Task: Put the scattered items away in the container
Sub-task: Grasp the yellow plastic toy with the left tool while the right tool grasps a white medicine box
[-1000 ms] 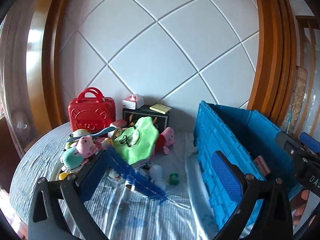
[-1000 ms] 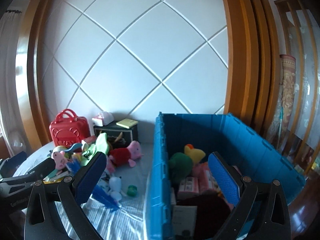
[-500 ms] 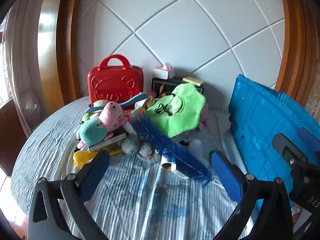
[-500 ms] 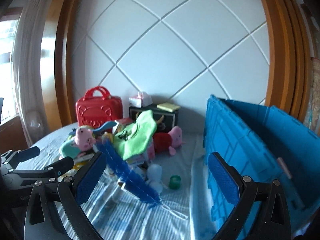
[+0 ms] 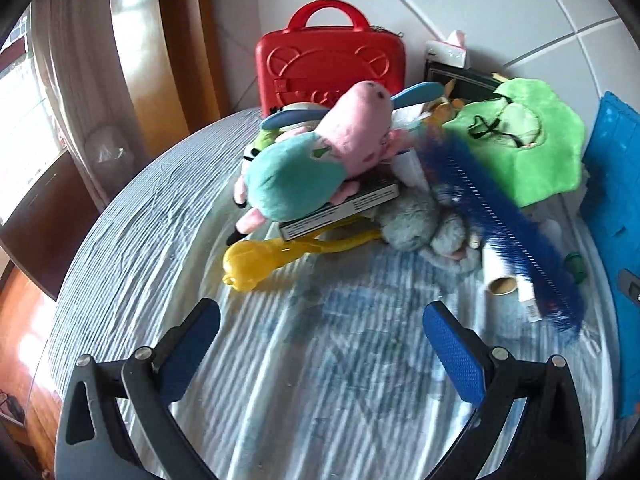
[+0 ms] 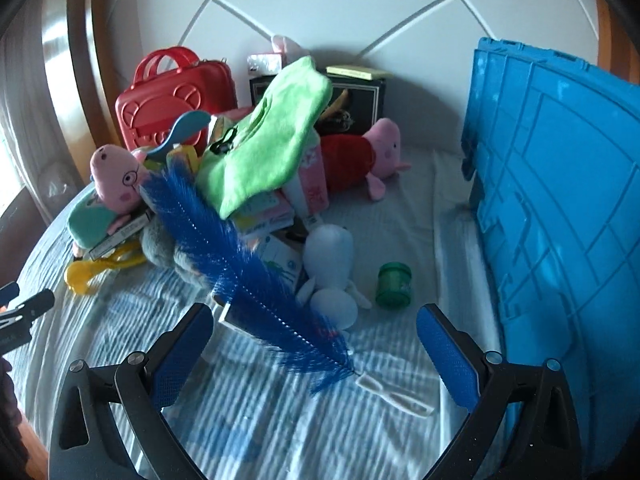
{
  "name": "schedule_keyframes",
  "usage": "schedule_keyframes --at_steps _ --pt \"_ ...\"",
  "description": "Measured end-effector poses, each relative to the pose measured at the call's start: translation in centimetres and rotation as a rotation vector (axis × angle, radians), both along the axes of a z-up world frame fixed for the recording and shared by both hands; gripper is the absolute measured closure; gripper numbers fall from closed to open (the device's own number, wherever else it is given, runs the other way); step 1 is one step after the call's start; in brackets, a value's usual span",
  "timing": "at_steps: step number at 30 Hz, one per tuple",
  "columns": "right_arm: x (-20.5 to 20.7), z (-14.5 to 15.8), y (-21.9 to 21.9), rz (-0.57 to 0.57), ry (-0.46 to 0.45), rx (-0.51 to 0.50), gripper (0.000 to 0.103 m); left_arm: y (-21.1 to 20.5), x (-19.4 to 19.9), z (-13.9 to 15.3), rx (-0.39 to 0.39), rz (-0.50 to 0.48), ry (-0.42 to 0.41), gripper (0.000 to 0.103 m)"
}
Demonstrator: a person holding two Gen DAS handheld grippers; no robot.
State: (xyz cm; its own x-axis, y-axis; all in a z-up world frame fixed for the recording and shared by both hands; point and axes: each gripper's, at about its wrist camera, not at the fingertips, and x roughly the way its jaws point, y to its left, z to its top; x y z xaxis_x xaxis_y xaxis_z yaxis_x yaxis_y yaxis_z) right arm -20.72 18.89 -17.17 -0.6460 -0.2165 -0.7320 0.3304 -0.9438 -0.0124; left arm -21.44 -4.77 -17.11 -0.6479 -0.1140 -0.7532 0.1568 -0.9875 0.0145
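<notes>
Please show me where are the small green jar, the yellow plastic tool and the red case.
small green jar (image 6: 394, 284), right wrist view, on its ribbed side.
yellow plastic tool (image 5: 250, 258), left wrist view, on its round head.
red case (image 5: 330, 68), left wrist view, on its front panel.

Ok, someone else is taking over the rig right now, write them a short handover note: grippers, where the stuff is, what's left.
Left gripper: open, empty, over the tablecloth in front of the pile.
Right gripper: open, empty, the blue feather lying between its fingers, not gripped.
Pile on the table: pig plush in teal, yellow tool, grey plush, green cloth, white plush, green jar, pig plush in red.
Blue crate stands to the right; its inside is not visible.
Left: everything in the pile; the feather looks nearest.
</notes>
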Motion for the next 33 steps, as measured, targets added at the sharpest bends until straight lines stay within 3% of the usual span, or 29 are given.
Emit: schedule_keyframes --at_steps 6,10,16,19,24,29,31,33 --pt "-0.5 -1.9 -1.7 -0.100 -0.044 0.003 0.000 -4.8 -3.7 -2.4 -0.034 -0.040 -0.026 0.000" --pt "0.2 -3.7 -3.7 -0.191 -0.082 0.022 0.000 -7.7 -6.8 -4.5 0.002 -0.128 -0.048 0.000" --pt "1.2 -7.3 -6.0 -0.313 -0.142 -0.003 0.000 -9.1 -9.6 -8.7 0.009 -0.285 -0.082 0.000" --pt "1.0 -8.4 -6.7 -0.353 -0.139 -0.033 0.000 -9.2 -10.3 -10.4 0.031 -0.325 -0.102 0.006" --pt "-0.1 -9.0 -7.3 -0.373 -0.128 -0.045 0.000 -9.3 -10.1 -12.3 0.060 -0.330 -0.120 0.021" --pt "-1.3 -9.2 -6.1 -0.377 -0.192 -0.121 0.001 -8.8 -10.6 -11.9 0.072 -0.314 -0.108 0.022" --pt "-1.9 -9.6 -5.7 -0.373 -0.209 -0.136 0.005 -8.3 -10.9 -11.7 0.073 -0.311 -0.097 0.022" --pt "-2.4 -10.2 -5.7 -0.368 -0.226 -0.139 0.019 -7.7 -11.3 -11.7 0.075 -0.310 -0.092 0.022"
